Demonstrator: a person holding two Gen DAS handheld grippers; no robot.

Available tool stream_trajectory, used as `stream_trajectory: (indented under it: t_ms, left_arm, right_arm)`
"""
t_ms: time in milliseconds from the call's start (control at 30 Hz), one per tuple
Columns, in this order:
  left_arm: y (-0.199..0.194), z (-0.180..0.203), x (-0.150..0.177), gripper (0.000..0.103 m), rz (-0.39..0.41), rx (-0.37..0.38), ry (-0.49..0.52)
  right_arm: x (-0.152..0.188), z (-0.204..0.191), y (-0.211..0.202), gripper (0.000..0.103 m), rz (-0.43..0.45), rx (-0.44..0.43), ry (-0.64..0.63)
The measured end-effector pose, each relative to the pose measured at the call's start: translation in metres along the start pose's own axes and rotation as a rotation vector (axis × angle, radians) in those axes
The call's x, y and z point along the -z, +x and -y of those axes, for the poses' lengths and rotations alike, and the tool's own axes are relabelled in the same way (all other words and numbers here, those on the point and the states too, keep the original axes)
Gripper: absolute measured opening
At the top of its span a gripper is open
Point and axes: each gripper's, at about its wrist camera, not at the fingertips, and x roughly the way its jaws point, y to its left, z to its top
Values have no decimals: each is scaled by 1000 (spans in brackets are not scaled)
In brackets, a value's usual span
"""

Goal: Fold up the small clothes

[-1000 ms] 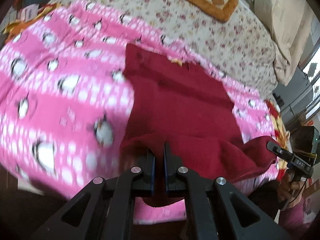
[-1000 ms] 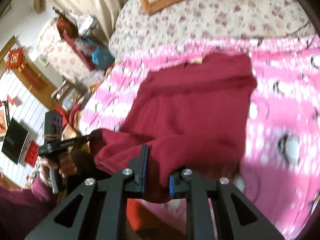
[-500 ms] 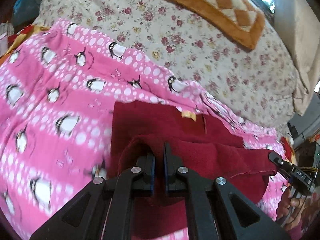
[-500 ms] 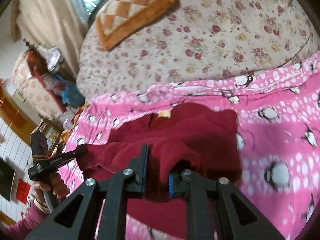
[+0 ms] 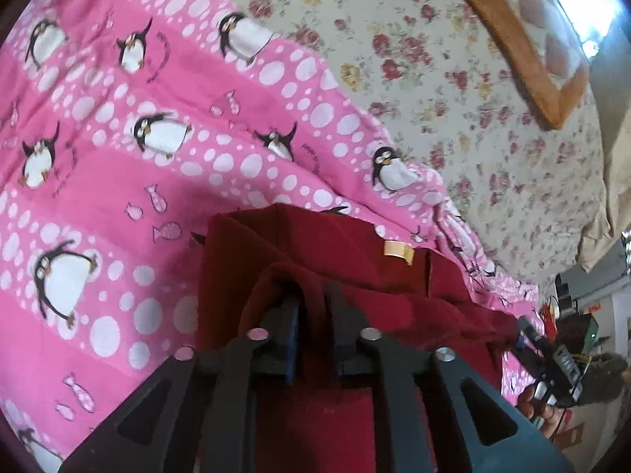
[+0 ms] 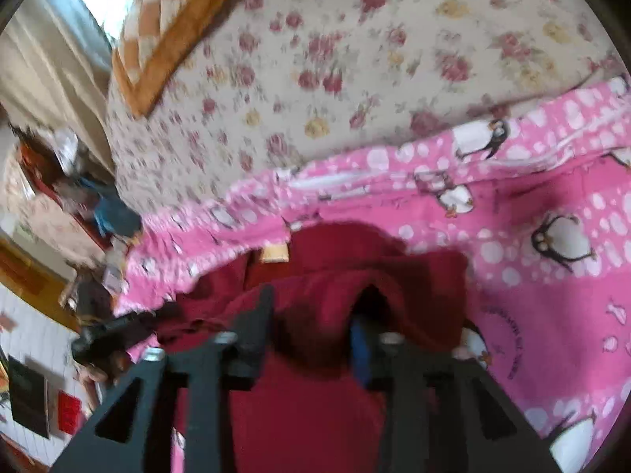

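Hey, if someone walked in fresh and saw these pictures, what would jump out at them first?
The dark red garment lies low in the middle, doubled over on the bright pink penguin blanket. The left gripper is clamped on its folded edge, while the right gripper has just been opening, with the cloth between its fingers. Beyond lies a floral bedspread.

Home bedroom, someone living in it — a bed is filling most of both views, with a cream floral bedspread (image 5: 453, 90) lying over it and a pink penguin-print blanket (image 5: 118, 157) spreading across the near side. An orange checkered cushion (image 6: 165, 23) is sitting by a bright window, where a beige curtain (image 6: 43, 67) is hanging. Cluttered household items are piling up beside the bed; white tiled wall showing at the left edge
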Motion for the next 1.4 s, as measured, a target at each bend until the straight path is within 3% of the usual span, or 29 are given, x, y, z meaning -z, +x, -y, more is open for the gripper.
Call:
stream_trajectory:
  t_ms: [33,67,133,167,300,400,467,533,633,700,733,933,1100,1200,1300,1367,1400]
  left_arm:
    - [-6,1,-1,13,15,-2,12]
    - [-14,2,-1,28,41,-8,18]
    - [-28,1,-2,42,83,-2,9]
    - [-34,1,-2,43,97,6,6]
    - [-36,7,2,44,98,-14,29]
    - [-7,14,7,44,36,-118,57]
    - [11,9,9,43,9,-174,41]
    - [28,2,13,43,-19,-222,36]
    - [33,3,19,43,13,-243,100]
    - [27,7,20,43,1,-244,122]
    - [22,8,20,43,-5,-232,125]
    - [-42,6,46,43,48,-124,201]
    - [-73,2,94,43,-20,-30,280]
    - [-67,1,117,43,-82,-43,329]
    - [-56,1,128,40,-95,-74,375]
    - [-45,-1,127,9,-113,-58,377]
    - [-43,-2,125,5,-118,-46,369]
  right_arm:
    - [0,-1,-9,66,38,16,-3]
    - [0,-2,-21,66,78,19,-5]
    - [2,-5,-41,66,99,-28,-4]
    - [4,-8,-45,66,94,-51,-15]
    - [22,-44,-34,66,3,-35,-180]
    - [23,-54,0,66,-51,70,-259]
    - [13,-46,20,66,-38,129,-233]
    - [-2,-28,37,65,-10,245,-173]
    - [-15,9,59,65,-1,401,-81]
    - [-15,31,64,65,-43,351,36]
    - [-14,31,57,65,-22,335,41]
    - [17,-13,-16,70,24,231,-91]
    - [73,-21,-55,72,-41,245,-171]
    - [103,-15,-65,72,-64,277,-182]
    - [117,-6,-62,72,-81,282,-160]
    - [123,-3,-56,64,-98,262,-156]
    - [124,-5,-50,37,-107,267,-175]
